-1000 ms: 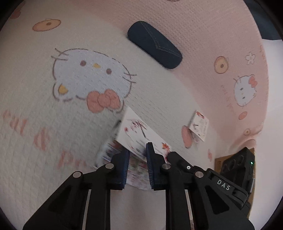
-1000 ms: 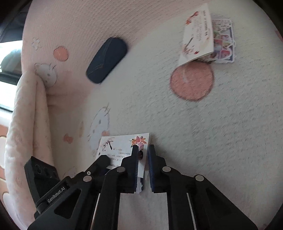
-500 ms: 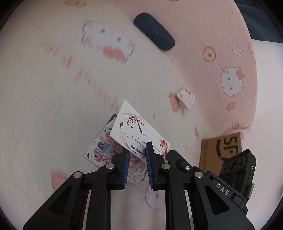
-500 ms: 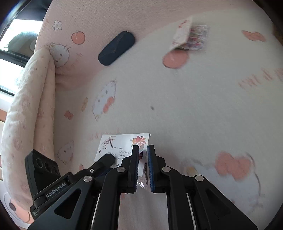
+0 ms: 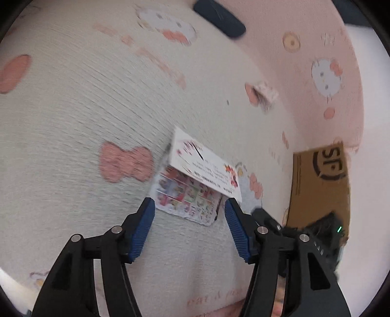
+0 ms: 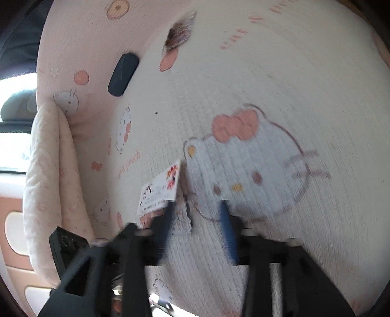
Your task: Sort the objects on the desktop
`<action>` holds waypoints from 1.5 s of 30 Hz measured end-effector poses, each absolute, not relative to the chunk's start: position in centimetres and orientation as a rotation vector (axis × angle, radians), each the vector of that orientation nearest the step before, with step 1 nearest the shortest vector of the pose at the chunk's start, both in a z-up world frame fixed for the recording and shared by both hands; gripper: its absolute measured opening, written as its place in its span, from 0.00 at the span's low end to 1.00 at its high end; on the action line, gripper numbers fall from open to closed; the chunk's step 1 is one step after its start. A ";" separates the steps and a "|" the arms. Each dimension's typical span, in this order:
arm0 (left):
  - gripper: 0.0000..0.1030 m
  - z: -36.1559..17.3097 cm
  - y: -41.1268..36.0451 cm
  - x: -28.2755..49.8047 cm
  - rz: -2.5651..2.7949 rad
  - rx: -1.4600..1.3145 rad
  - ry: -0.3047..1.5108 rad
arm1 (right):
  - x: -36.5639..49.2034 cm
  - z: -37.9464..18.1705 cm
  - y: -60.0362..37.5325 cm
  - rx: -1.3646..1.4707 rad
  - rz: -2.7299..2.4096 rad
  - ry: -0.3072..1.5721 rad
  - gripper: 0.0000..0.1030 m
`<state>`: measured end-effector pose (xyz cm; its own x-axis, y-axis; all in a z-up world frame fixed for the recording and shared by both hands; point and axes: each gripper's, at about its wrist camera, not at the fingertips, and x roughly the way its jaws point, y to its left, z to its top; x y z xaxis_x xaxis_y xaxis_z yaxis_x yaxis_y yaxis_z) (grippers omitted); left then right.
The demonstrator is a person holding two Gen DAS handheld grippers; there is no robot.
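In the left wrist view a sticker packet (image 5: 192, 187) with a white header card lies on the cat-print blanket (image 5: 73, 109), just past my left gripper (image 5: 189, 207). Its jaws are opening and the blue pads stand clear of the packet on both sides. In the blurred right wrist view a second sticker packet (image 6: 159, 192) rests against the blanket (image 6: 268, 85). Its clear lower part reaches between the spreading fingers of my right gripper (image 6: 197, 217), whose jaws are also opening without pressing on it. Each view shows the other packet far off (image 5: 264, 95) (image 6: 180, 31).
A dark blue glasses case (image 5: 219, 17) (image 6: 123, 74) lies near the blanket's pink border. A brown cardboard box (image 5: 319, 185) stands at the right edge in the left wrist view. A rolled fold of blanket (image 6: 46, 183) rises at the left in the right wrist view.
Both grippers carried their packets across the blanket while shut on them. Now both have spread their jaws and let the packets go onto the blanket.
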<state>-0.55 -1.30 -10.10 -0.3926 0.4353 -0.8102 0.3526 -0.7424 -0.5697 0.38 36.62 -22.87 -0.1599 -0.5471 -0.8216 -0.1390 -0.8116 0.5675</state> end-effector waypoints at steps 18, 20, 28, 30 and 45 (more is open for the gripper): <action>0.66 -12.7 -2.4 -5.4 2.253 -1.665 -1.192 | -3.1 -24.4 31.7 1.697 -1.993 -0.756 0.58; 0.65 -12.8 -2.3 -5.4 2.248 -1.643 -1.191 | -3.2 -25.1 32.1 1.678 -1.972 -0.800 0.58; 0.40 -13.0 -1.9 -3.9 2.265 -1.632 -1.137 | -1.7 -25.1 31.9 1.665 -2.026 -0.779 0.45; 0.30 -13.1 -1.9 -3.5 2.289 -1.640 -1.114 | -1.4 -25.4 32.3 1.687 -2.052 -0.789 0.27; 0.13 -11.9 -2.4 -2.5 2.301 -1.594 -1.344 | -1.6 -22.7 31.6 1.713 -2.108 -0.603 0.09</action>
